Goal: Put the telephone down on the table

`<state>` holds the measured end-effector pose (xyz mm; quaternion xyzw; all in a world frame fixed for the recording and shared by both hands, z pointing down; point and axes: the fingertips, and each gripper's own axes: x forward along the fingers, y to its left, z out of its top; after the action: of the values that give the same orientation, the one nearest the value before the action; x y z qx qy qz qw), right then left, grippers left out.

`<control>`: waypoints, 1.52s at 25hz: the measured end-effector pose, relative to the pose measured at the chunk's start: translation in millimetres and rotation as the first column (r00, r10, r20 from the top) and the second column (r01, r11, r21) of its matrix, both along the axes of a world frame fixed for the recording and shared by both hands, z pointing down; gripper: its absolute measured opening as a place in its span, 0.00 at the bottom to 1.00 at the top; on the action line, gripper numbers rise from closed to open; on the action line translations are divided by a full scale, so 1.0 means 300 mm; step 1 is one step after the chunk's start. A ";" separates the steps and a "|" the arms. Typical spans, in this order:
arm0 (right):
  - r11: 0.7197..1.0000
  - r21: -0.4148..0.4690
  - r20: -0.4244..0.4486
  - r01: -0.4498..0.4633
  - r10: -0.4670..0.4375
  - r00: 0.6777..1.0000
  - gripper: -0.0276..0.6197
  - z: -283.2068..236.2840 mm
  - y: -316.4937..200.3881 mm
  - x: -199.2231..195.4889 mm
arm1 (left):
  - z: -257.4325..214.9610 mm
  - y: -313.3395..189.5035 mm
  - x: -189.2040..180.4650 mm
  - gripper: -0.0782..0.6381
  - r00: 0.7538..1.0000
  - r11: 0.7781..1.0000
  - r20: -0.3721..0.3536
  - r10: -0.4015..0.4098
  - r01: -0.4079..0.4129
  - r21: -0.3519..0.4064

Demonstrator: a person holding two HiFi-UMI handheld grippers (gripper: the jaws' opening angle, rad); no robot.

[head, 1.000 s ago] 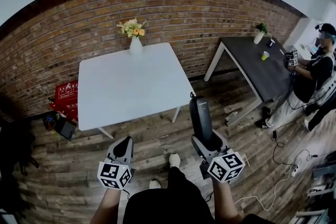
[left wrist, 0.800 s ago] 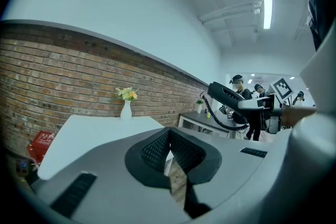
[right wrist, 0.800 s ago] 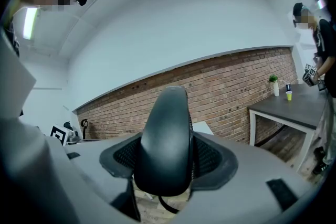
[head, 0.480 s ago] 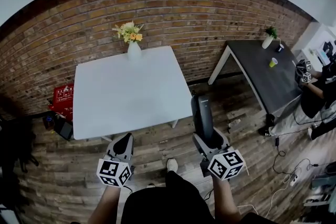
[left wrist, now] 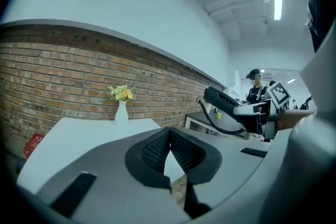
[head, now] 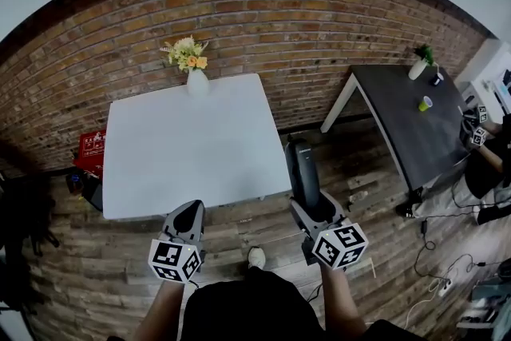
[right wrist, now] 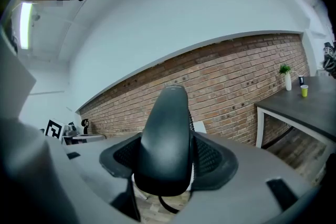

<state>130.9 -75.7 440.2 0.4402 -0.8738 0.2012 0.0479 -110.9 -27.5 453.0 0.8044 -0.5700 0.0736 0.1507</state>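
Note:
A black telephone handset stands upright in my right gripper, which is shut on its lower part; its top reaches the front right corner of the white table. In the right gripper view the handset fills the gap between both pads, and a cord hangs below it. My left gripper is shut and holds nothing, just off the table's front edge. The left gripper view shows its tips meeting, and the handset with its coiled cord to the right.
A white vase of flowers stands at the table's far edge against the brick wall. A dark table at right carries a green cup and a small plant. A red crate sits at left, another person at far right.
The view has moved toward the white table, so its front edge now lies just ahead of both grippers. The handset stays held upright, and the left gripper stays shut.

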 end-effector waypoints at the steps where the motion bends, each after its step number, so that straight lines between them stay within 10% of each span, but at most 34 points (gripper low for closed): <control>1: 1.000 -0.003 -0.002 0.005 -0.005 1.000 0.48 0.008 -0.020 0.009 | 0.002 -0.017 0.010 0.13 1.000 1.000 0.002 -0.004 0.004 -0.002; 20: 0.997 -0.047 -0.037 0.053 -0.055 0.998 0.48 0.141 -0.283 0.058 | 0.050 -0.212 0.101 0.13 0.999 0.998 0.009 -0.050 0.050 -0.035; 38: 0.990 -0.129 -0.141 -0.050 0.032 0.990 0.48 0.395 -0.457 -0.047 | 0.181 -0.488 0.086 0.13 0.993 0.987 0.001 0.121 -0.120 -0.110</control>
<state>117.0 -212.9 558.8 0.4668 -0.8437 0.2288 0.1335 -84.9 -173.8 507.2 0.8275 -0.5160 0.1169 0.1877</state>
